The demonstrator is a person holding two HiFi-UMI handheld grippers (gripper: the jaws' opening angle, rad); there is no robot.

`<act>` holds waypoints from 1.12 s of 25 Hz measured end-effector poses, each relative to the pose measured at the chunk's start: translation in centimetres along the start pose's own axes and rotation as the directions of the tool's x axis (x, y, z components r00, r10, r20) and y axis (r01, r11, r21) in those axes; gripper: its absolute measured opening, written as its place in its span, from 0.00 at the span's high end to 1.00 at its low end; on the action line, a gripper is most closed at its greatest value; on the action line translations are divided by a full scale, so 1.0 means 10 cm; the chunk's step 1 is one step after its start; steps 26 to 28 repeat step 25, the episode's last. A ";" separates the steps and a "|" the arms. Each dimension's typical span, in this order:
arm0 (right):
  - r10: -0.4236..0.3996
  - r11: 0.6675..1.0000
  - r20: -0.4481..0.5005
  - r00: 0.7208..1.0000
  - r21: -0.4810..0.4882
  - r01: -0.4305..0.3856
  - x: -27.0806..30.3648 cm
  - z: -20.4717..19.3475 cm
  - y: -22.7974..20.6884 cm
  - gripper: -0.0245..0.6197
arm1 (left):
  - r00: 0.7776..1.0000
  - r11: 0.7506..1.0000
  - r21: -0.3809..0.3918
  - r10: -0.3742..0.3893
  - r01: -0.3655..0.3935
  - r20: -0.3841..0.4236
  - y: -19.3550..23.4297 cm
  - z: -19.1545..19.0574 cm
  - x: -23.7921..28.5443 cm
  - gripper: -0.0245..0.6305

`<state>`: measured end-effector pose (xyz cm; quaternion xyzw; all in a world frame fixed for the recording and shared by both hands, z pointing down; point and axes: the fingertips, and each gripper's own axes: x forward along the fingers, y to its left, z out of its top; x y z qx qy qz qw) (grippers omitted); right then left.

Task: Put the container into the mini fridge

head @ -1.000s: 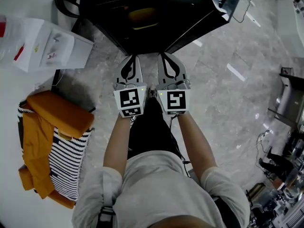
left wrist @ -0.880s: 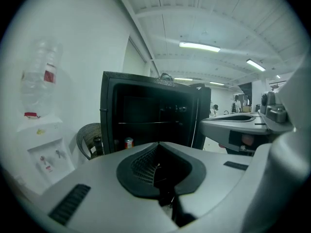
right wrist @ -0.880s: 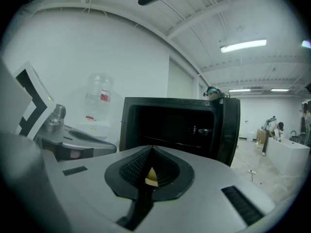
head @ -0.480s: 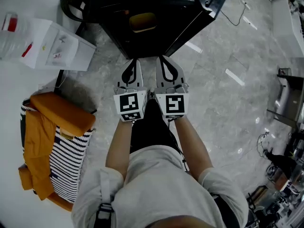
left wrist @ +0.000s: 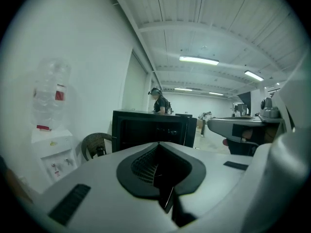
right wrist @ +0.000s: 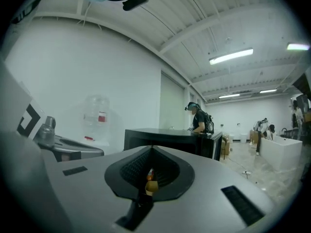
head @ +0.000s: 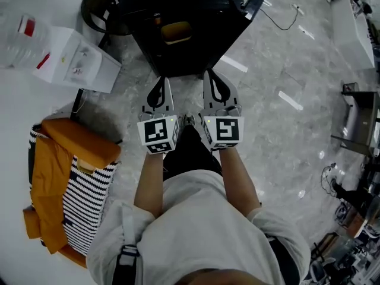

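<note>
The black mini fridge (head: 178, 16) stands on the floor ahead of me, its door (head: 252, 2) swung open to the right. Inside it lies a yellow container (head: 176, 32). My left gripper (head: 160, 81) and right gripper (head: 212, 76) hang side by side just in front of the fridge opening, pointing at it. Both are shut and hold nothing. In the left gripper view the shut gripper (left wrist: 158, 147) faces the fridge (left wrist: 150, 127). In the right gripper view the pads of the gripper (right wrist: 151, 152) meet; a small orange speck shows low in their slit.
A white water dispenser (head: 74, 64) with its bottle stands left of the fridge, a wicker chair (head: 101, 5) behind it. An orange jacket on a striped bag (head: 68, 177) lies at the left. A cable (head: 279, 22) runs over the marble floor. A person (left wrist: 159, 101) stands beyond the fridge.
Both grippers have risen together, still shut and side by side. The fridge and the container inside it now sit a little further from them in the head view.
</note>
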<state>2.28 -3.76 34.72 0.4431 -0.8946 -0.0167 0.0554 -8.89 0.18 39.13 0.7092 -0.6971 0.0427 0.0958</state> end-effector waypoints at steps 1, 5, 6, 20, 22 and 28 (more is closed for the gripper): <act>-0.001 1.000 0.005 1.000 -0.004 0.001 -0.05 0.05 0.00 0.90 | 1.000 1.000 -0.003 -0.006 0.006 0.003 -0.01 0.04 -0.03 0.94; 0.001 1.000 0.020 1.000 -0.019 -0.001 -0.17 0.18 0.05 0.90 | 0.999 0.999 0.025 -0.025 0.025 0.024 -0.02 0.20 -0.14 0.94; 0.007 0.999 0.021 1.000 -0.033 -0.007 -0.19 0.20 0.08 0.90 | 0.999 0.999 0.024 -0.027 0.026 0.024 -0.02 0.22 -0.18 0.94; 0.048 0.995 0.039 0.998 -0.091 -0.044 -0.28 0.43 0.25 0.90 | 0.999 0.999 0.010 -0.033 0.033 0.015 0.00 0.28 -0.36 0.94; 0.065 0.993 0.031 0.997 -0.098 -0.062 -0.27 0.45 0.32 0.90 | 0.999 1.000 0.008 -0.024 0.024 0.021 0.05 0.31 -0.37 0.94; 0.086 0.991 0.018 0.996 -0.101 -0.084 -0.26 0.46 0.43 0.90 | 1.000 1.000 0.003 -0.015 0.015 0.021 0.10 0.33 -0.40 0.94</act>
